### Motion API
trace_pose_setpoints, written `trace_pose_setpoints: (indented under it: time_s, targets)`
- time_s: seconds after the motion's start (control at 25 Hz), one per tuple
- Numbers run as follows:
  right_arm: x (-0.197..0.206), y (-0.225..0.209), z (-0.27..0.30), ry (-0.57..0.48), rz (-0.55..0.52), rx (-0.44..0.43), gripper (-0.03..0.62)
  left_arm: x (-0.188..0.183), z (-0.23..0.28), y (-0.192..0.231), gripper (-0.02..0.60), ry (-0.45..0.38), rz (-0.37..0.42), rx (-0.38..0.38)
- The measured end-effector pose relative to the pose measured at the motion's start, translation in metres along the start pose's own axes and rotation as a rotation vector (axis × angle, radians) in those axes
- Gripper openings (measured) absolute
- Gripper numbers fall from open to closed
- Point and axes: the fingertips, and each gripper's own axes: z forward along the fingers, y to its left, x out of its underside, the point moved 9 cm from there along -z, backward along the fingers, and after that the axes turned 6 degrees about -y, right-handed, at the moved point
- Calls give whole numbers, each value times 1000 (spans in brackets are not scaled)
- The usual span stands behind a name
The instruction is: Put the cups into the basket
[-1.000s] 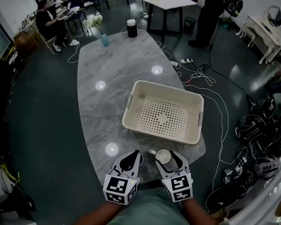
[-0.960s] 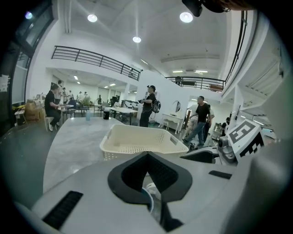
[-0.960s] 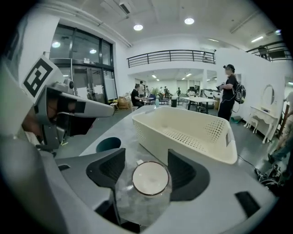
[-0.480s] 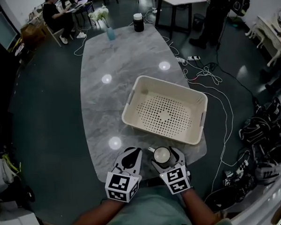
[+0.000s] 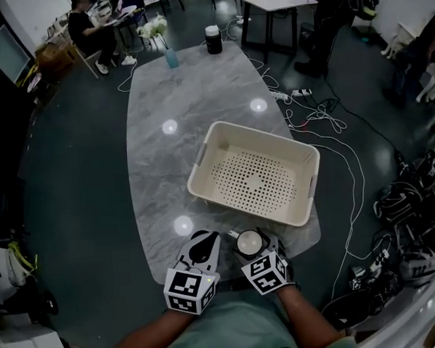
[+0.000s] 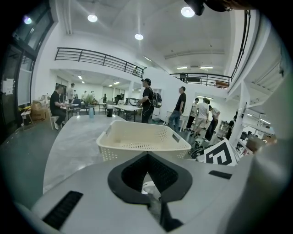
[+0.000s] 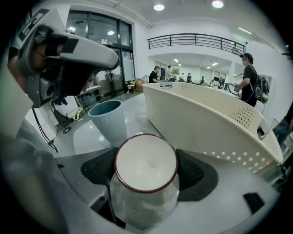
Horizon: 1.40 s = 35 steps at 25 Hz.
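On the right gripper (image 5: 250, 242) the jaws have just been opening and stand wide on either side of the white cup (image 7: 145, 162). Its red-rimmed mouth faces up between the dark pads, which do not appear to press yet. The sound move is probably to settle both pads squarely on the cup's wall below the rim, then close gently, since a pinch at the lip could tip it. The teal cup (image 7: 107, 119) stands near on the left, so that jaw needs care. The left gripper (image 5: 204, 243) is clenched on nothing, parked alongside. The basket (image 5: 199, 163) lies empty just beyond on the table (image 5: 169, 85) — a short lift over its near wall should serve.
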Motion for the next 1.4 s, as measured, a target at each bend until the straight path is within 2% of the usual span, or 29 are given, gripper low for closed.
trace_pose_setpoints:
  time_s: [0.28,0.52,1.16,1.4]
  targets:
    - [0,1,1,9,-22,0,371,-2,0,0,6,-4,2,-4]
    - [11,2,11,64,-16,-4,379,-4,-1,1,6,-4,5,0]
    - [14,1,5,-5,-3,11,380,-11,4,7,6,-10,5,-2]
    - [-16,-1,-28,-101,50,29,380,-16,5,11,6,-24,-8,-12]
